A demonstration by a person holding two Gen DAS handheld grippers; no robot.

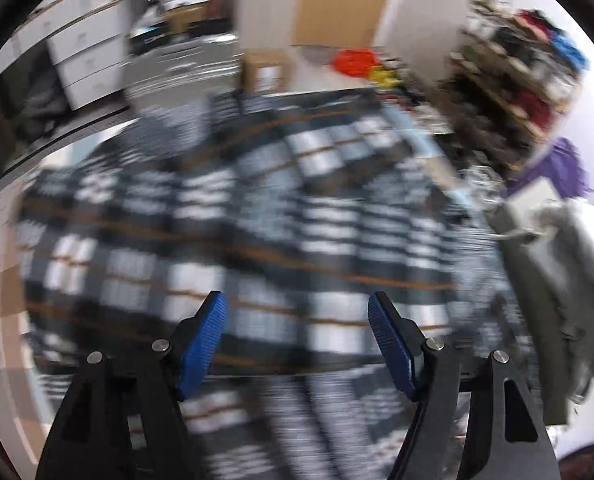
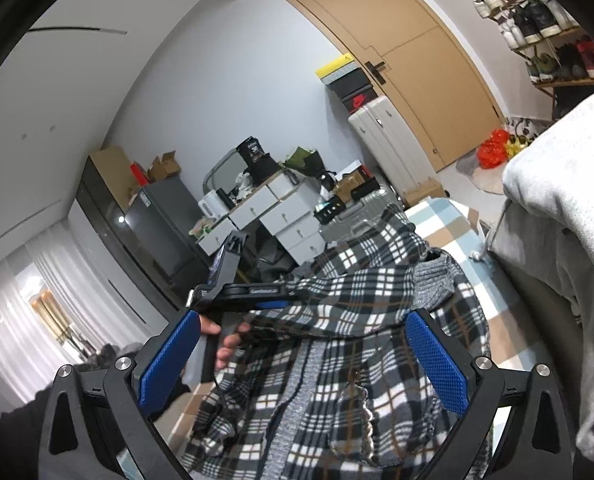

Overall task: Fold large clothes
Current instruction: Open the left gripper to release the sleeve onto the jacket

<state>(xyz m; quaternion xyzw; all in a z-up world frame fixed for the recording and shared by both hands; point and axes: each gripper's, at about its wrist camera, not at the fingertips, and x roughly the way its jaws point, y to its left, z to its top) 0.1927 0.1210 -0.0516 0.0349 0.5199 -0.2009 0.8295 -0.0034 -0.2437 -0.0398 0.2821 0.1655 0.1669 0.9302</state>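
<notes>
Both grippers stood open: the left gripper (image 1: 297, 312) hung over the plaid shirt (image 1: 233, 216), blurred in its own view. Only the right gripper (image 2: 303, 330) view showed the shirt sharply, bunched on a checked sheet (image 2: 441, 216), with the other tool and a hand (image 2: 227, 340) holding it at its left edge.

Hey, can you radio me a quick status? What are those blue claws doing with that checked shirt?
Left gripper open above the plaid shirt, view blurred. Right gripper open, nothing held. Shirt rumpled, unfolded. Grey garment alongside.
</notes>
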